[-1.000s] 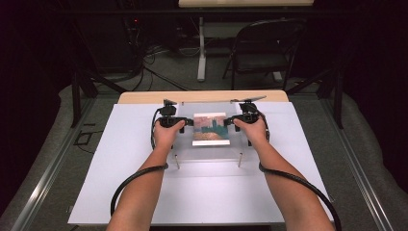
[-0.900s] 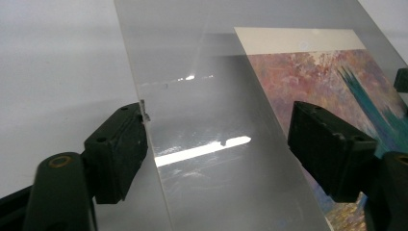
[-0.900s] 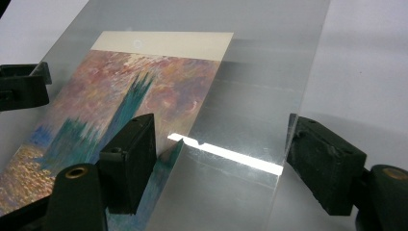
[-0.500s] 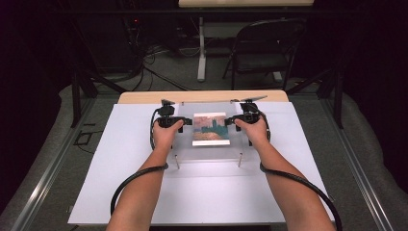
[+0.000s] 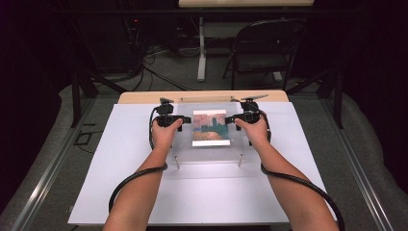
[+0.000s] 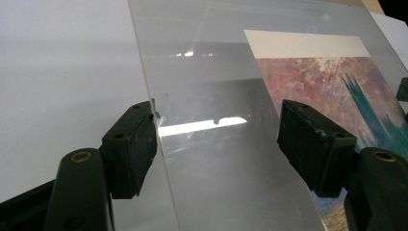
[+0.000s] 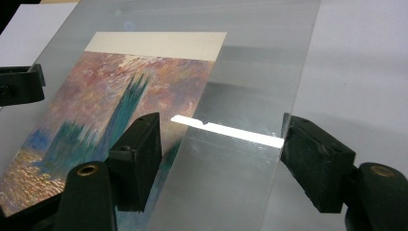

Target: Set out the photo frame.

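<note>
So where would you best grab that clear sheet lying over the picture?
Probably by its bare side strips, one tool from each side. The clear sheet is wide, thin and flat, and the picture sits in its middle, so the left and right edges stay free. The left tool and right tool each stand open astride an edge, one jaw above the sheet's face and one outside it.

A white sheet covered the table, and a strip of bare wooden tabletop showed along its far edge. Beyond the table stood a dark folding chair on grey carpet. Black cables lay loose across the floor at the far left. A pale table leg rose behind, under a light tabletop. Metal rails ran along both sides.
</note>
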Motion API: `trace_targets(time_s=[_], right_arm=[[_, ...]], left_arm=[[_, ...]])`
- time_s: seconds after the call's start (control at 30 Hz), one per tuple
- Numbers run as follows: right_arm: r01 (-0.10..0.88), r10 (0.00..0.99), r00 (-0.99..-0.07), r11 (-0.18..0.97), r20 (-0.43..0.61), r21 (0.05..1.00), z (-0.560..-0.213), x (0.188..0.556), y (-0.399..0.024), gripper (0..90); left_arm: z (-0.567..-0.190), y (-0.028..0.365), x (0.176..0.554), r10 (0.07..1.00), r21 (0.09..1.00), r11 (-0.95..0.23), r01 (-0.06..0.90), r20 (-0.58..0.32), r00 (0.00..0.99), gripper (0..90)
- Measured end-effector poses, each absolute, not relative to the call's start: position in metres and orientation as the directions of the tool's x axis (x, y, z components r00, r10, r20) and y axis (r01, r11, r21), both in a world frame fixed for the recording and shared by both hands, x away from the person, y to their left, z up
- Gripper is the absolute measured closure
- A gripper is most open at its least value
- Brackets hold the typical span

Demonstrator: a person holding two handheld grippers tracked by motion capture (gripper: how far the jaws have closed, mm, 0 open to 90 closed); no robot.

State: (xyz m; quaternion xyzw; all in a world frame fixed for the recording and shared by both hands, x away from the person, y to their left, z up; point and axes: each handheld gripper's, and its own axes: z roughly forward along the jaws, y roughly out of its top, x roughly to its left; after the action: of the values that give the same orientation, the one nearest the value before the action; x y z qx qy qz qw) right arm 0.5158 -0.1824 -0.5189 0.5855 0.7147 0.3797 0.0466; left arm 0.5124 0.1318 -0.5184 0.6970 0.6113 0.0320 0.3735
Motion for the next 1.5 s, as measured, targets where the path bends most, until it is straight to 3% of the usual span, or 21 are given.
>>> trace_targets(time_s=[0.57,1.5], right_arm=[[0.736,0.875,-0.377,0.083,0.305,0.672,-0.494,0.497,-0.180,31.0],[0.673,0.876,-0.440,0.176,0.196,0.719,-0.465,0.470,-0.177,32.3]], left_arm=[[-0.491,0.140,0.494,0.872,0.612,0.003,0.791,-0.390,0.298,39.4],[-0.465,0.148,0.467,0.860,0.675,-0.023,0.738,-0.363,0.359,49.0]])
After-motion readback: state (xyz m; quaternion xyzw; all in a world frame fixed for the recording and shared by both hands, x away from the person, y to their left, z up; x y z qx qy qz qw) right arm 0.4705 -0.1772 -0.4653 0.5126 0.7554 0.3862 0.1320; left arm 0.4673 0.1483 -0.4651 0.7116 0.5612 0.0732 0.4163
